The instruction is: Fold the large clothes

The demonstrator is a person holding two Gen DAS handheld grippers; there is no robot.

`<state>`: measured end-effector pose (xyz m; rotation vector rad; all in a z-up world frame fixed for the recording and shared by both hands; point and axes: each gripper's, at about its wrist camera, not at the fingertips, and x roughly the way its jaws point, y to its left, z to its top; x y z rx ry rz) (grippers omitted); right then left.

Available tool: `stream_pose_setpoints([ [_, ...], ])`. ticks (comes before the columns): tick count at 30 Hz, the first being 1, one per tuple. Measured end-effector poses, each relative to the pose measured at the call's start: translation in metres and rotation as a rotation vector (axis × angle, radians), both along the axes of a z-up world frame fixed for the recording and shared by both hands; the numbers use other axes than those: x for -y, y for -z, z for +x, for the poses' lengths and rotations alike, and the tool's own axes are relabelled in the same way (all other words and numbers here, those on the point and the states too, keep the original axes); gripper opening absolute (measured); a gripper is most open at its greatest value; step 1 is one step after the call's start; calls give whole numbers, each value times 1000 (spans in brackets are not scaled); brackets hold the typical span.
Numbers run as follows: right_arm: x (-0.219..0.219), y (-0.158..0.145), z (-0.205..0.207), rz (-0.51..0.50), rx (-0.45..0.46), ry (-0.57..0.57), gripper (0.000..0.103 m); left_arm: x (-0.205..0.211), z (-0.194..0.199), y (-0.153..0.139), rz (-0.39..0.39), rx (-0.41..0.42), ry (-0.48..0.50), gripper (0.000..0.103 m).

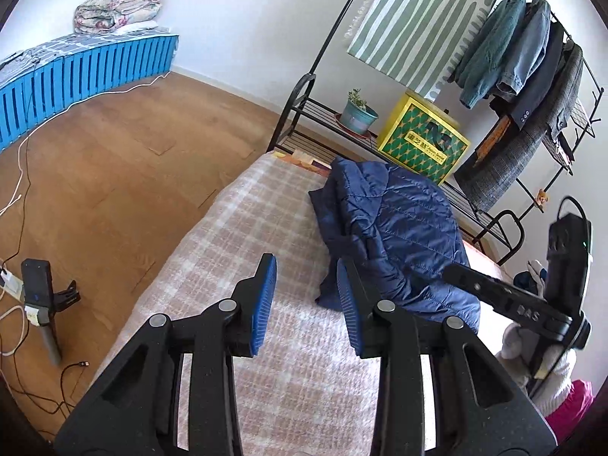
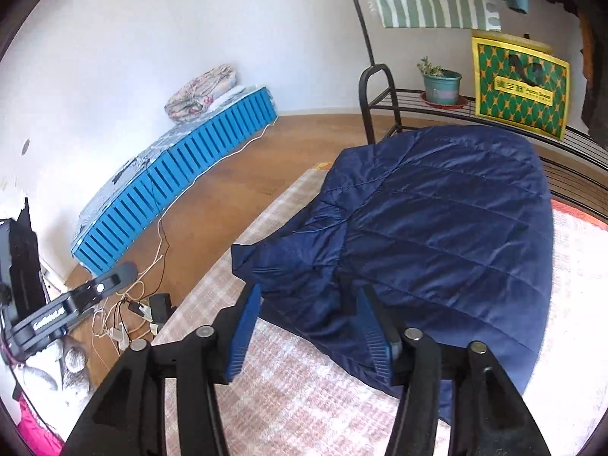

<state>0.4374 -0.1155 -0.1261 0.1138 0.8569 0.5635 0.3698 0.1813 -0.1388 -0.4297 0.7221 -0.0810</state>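
Note:
A navy quilted puffer jacket lies folded into a compact bundle on the pink-and-white checked blanket. My left gripper is open above the blanket, just left of the jacket's near edge, holding nothing. In the right wrist view the jacket fills the middle. My right gripper is open right over its near left edge, with nothing pinched between the blue pads. The right gripper's body shows at the right of the left wrist view.
A black clothes rack with hanging coats, a potted plant and a yellow-green box stands behind the bed. Blue slatted pallets with folded bedding line the far wall. Cables and chargers lie on the wooden floor.

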Motion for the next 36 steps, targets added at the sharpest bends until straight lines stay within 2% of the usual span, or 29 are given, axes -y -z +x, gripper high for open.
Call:
stream_pose_setpoints([
  [3,37,-2,-10,-13,-3,73,62,19,33,-3,-28,7,51,33],
  [5,59,3,-11,-34,-26,132,72,31,55,1,-37,-7,79,33],
  [7,79,9,-8,-31,-55,190,77,41,73,12,-24,-34,85,33],
  [10,101,21,-3,-20,-101,261,82,53,95,39,-16,-103,103,33],
  [13,110,34,4,10,-153,271,86,58,103,80,-6,-205,100,33],
  [15,113,44,9,35,-199,265,88,57,104,115,-68,-288,108,33],
  [16,113,51,11,49,-224,258,91,55,102,128,-113,-304,107,33],
  [18,117,64,15,71,-261,260,91,52,96,132,-127,-275,98,35],
  [24,127,97,28,237,-372,255,90,65,98,124,-34,-283,121,35],
  [25,126,98,28,250,-364,256,87,65,98,124,-28,-285,123,35],
  [26,123,97,29,248,-353,246,76,66,97,124,-24,-285,123,35],
  [27,119,98,29,235,-362,234,73,67,97,123,-18,-285,123,35],
  [32,117,92,31,179,-347,208,38,74,97,116,32,-282,137,35],
  [36,123,83,29,176,-337,220,26,83,94,111,48,-285,159,35],
])
